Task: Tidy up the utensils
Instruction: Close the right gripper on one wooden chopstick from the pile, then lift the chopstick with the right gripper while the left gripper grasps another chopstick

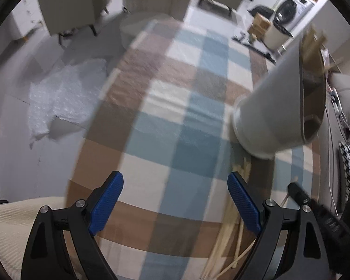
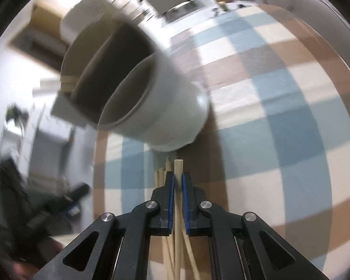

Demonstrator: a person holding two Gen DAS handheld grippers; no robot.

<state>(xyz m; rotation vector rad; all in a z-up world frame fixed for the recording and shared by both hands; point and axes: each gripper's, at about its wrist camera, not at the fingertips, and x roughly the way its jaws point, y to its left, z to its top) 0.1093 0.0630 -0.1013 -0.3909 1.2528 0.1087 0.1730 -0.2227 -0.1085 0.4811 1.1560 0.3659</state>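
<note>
Checked tablecloth (image 1: 186,116), bubble wrap (image 1: 58,98) on the floor, washing machine (image 1: 291,11), beige chair (image 1: 65,11).

Both tongs look alike: the left tongs (image 1: 175,197) and right tongs (image 2: 178,182) each have 2 black angular arms with triangular cut-outs, round silver pivot screws, and blue textured pads (image 1: 243,204) on the fingers.

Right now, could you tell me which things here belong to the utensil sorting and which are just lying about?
Job:
- held chopstick
- loose chopsticks
- white holder
- right gripper

Lying about:
- bubble wrap
- washing machine
- checked cloth
</note>
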